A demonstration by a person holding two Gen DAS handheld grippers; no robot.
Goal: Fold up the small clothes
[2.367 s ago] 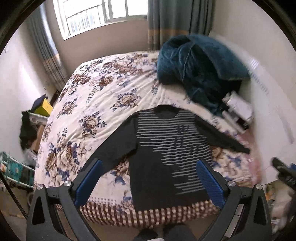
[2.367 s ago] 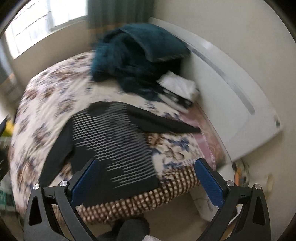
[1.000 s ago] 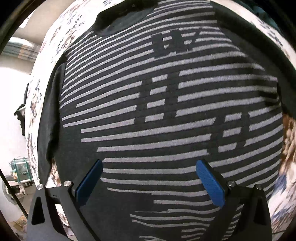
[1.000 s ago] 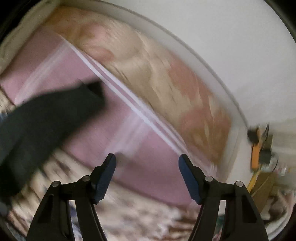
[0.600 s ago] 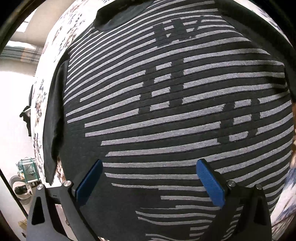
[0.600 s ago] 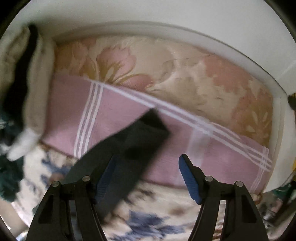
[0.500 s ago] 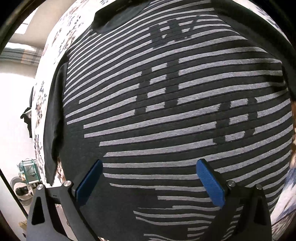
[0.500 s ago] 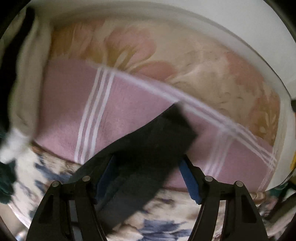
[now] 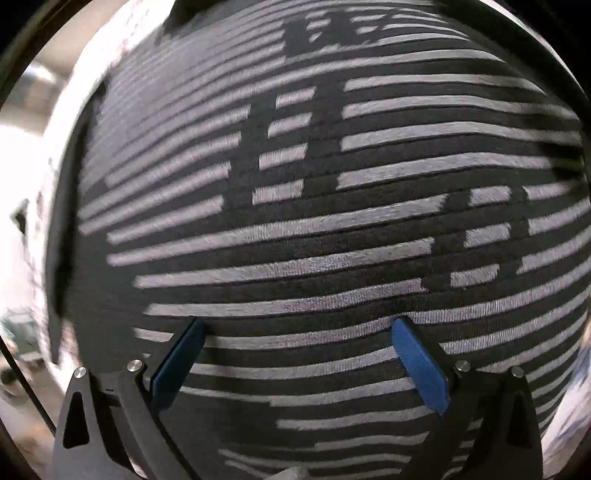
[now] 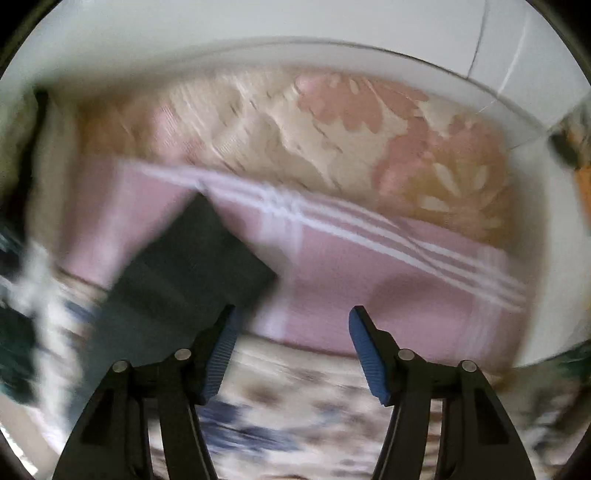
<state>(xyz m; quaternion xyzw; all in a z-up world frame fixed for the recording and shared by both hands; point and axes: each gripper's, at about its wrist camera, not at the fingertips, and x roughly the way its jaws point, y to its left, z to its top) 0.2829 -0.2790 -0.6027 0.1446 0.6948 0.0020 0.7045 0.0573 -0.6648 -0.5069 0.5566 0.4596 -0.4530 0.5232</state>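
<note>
A dark long-sleeved shirt with grey stripes (image 9: 314, 221) lies flat on the bed and fills the left wrist view. My left gripper (image 9: 295, 325) is open and empty, low over the shirt's chest. In the right wrist view the end of the shirt's dark sleeve (image 10: 192, 266) lies on a pink striped sheet (image 10: 369, 273). My right gripper (image 10: 291, 314) is open and empty, with its left finger (image 10: 218, 350) at the sleeve's cuff and the gap mostly over the sheet. The right wrist view is motion-blurred.
The floral quilt (image 10: 295, 417) lies under the right gripper. A beige and pink floral pillow or cover (image 10: 332, 129) lies beyond the sheet, against a white headboard and wall (image 10: 258, 33). The quilt's pale edge (image 9: 51, 206) shows left of the shirt.
My left gripper has dropped closer to the shirt. My right gripper has shifted right, so the sleeve cuff now sits at its left finger instead of between the fingers.
</note>
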